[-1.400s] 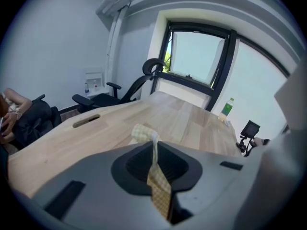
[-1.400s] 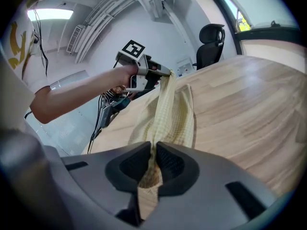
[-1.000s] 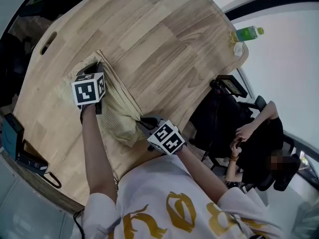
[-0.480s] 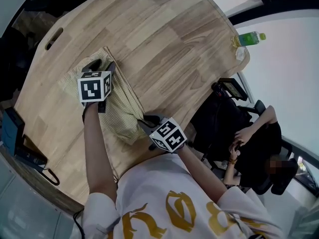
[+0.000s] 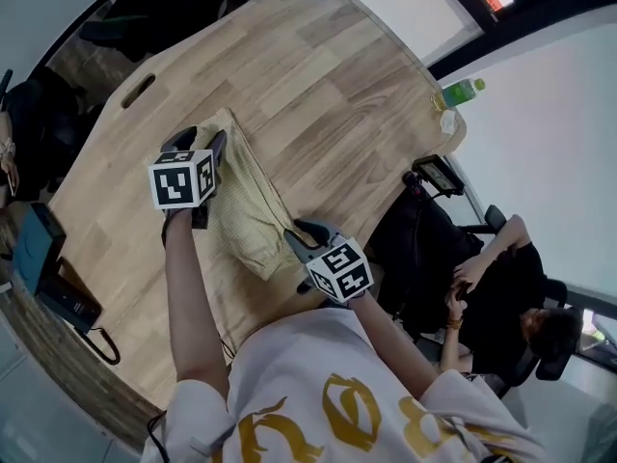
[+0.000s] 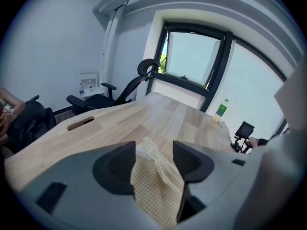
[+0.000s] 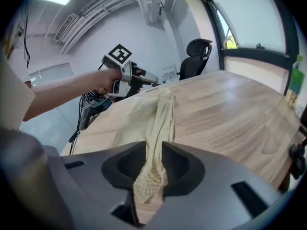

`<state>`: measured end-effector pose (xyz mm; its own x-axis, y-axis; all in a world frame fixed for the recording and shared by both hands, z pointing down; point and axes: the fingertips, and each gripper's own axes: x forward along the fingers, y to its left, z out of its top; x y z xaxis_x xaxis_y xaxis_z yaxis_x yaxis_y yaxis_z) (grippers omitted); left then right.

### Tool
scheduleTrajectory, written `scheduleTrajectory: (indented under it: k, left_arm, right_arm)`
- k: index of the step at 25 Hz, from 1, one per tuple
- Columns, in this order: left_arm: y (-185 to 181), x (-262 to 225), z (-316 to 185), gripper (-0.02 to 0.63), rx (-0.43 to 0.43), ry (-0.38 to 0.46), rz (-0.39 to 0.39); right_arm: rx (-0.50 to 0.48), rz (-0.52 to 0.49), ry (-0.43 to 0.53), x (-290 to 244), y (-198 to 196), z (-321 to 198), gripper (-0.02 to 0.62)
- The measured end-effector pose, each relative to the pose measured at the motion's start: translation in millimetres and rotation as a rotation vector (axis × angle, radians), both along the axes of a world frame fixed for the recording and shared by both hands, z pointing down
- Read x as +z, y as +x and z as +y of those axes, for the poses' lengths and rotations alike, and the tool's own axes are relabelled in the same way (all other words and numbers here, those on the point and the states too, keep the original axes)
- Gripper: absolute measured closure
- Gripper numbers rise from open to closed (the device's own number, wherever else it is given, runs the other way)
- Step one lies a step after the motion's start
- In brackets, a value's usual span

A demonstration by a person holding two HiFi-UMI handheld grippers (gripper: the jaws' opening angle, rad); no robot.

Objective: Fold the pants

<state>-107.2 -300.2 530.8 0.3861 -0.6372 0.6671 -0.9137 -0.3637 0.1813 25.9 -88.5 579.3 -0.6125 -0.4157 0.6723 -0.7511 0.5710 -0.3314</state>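
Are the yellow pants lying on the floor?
No, the yellow pants lie spread on the wooden table.

The head view looks steeply down on the wooden table (image 5: pixel 318 85); both gripper views skim close along it, sharing the yellow checked pants (image 5: pixel 246 210).

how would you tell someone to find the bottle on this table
Start from the long wooden table and follow it to the far right corner, away from the person. A small bottle stands there near the edge. It is the only green thing on the table; the pants nearer the person are pale yellow cloth.
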Motion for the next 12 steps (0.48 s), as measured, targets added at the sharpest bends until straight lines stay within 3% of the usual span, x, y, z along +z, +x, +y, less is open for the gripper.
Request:
scheduleTrajectory:
  k: [4, 12]
  left_arm:
    - [7, -20, 30, 0.361, 0.026, 0.016, 0.071]
    - [-9, -17, 97, 0.362, 0.054, -0.016, 0.091]
  right_arm:
    - [0.028, 0.002, 0.061, -14, 2, 3, 0.497]
    - [0.071, -0.006, 0.116, -30, -8, 18, 0.499]
